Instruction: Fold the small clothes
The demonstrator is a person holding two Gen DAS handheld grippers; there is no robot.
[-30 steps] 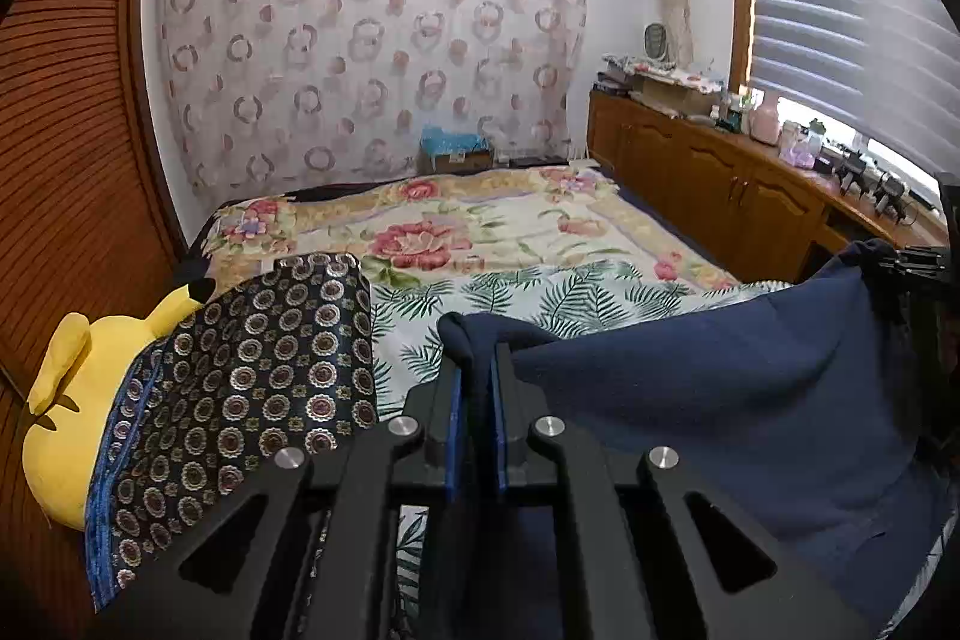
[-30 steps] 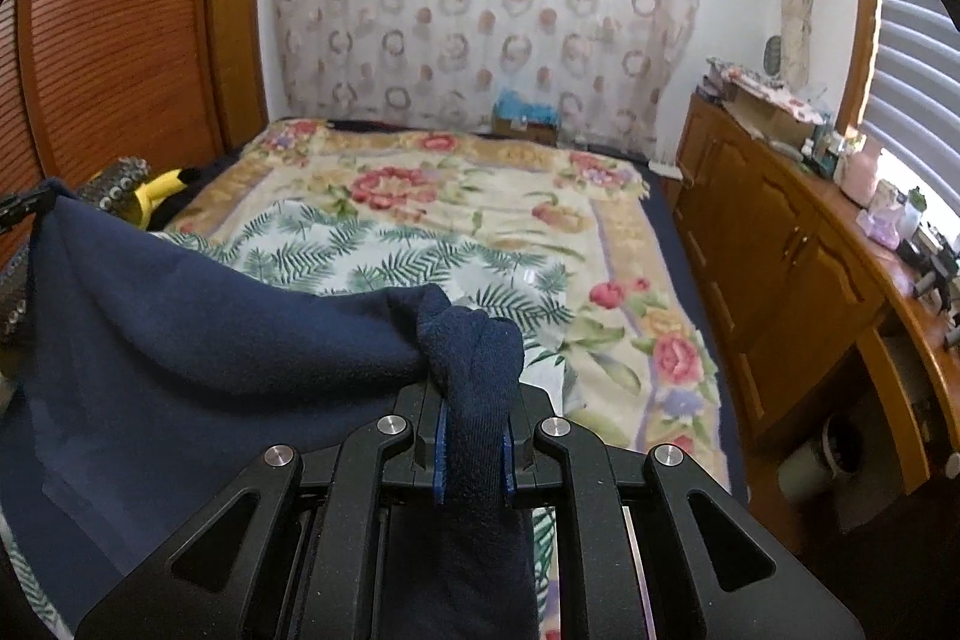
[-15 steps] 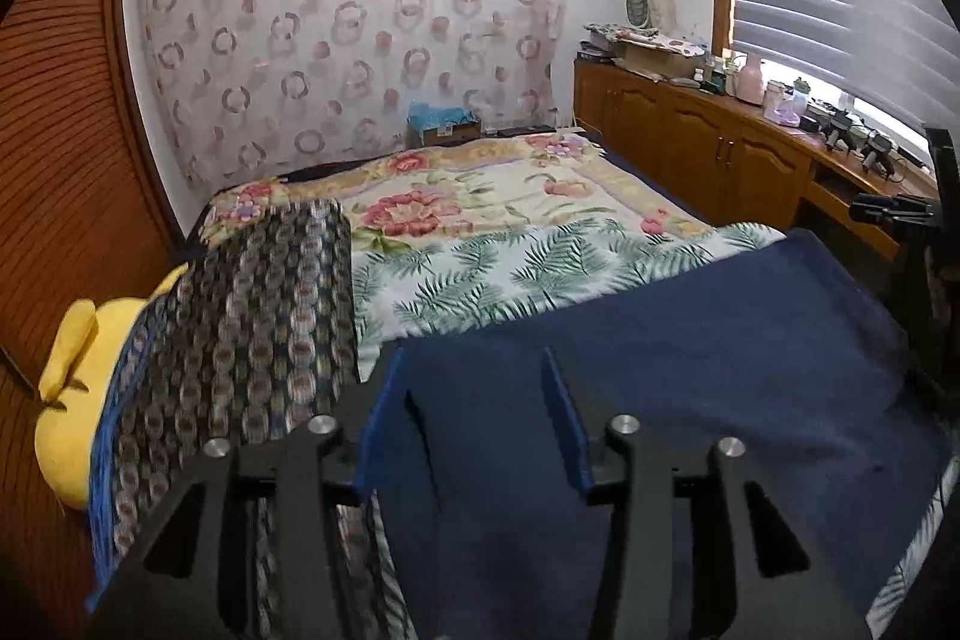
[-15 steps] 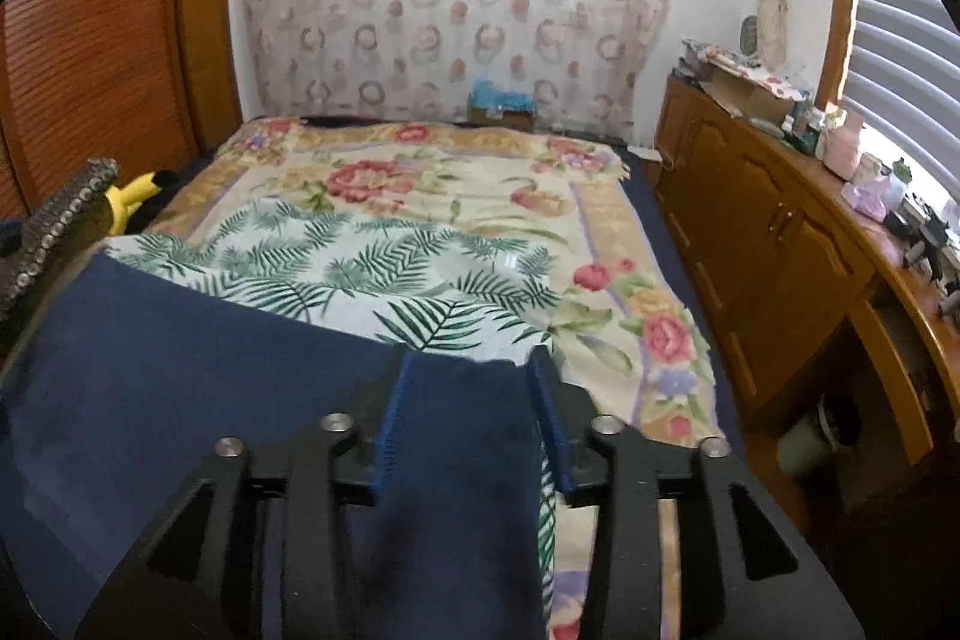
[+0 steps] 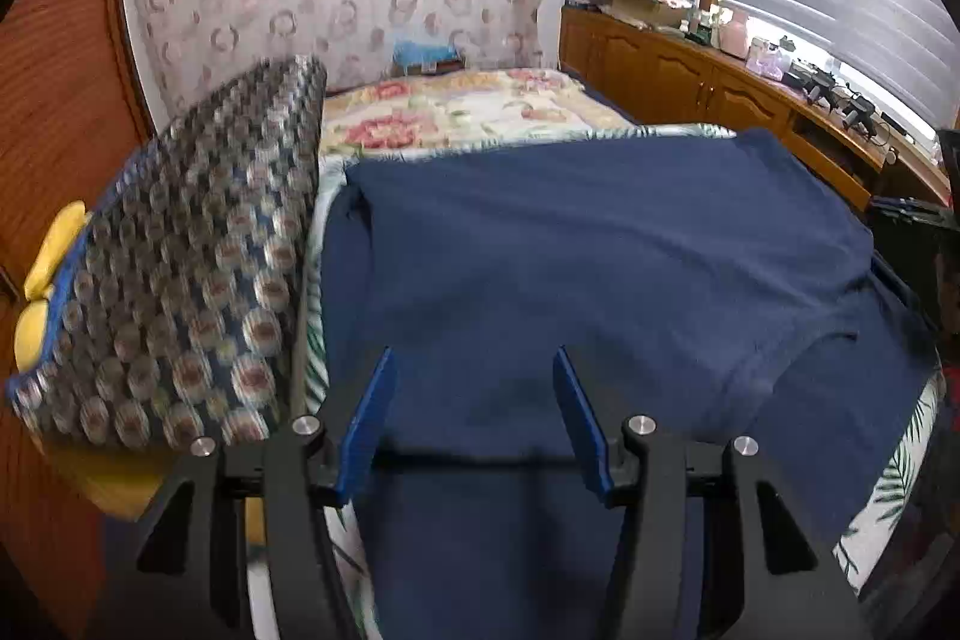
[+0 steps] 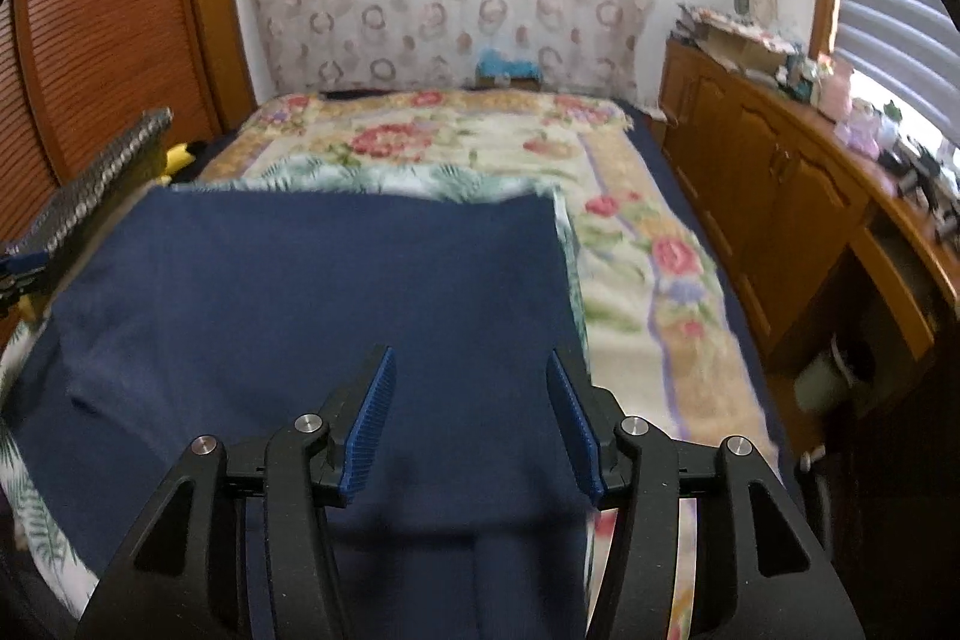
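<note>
A navy garment (image 5: 600,250) lies spread flat on the bed (image 6: 630,232). Both the left gripper (image 5: 474,412) and right gripper (image 6: 468,412) hover over it, jaws just opened wide, gripping nothing.

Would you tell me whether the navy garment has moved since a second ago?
Yes: the navy garment has dropped from both grippers, whose jaws just opened, and lies flat on the bed.

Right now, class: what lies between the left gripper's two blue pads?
Only the navy garment, lying flat on the bed beneath the open left gripper; the left wrist view shows it.
</note>
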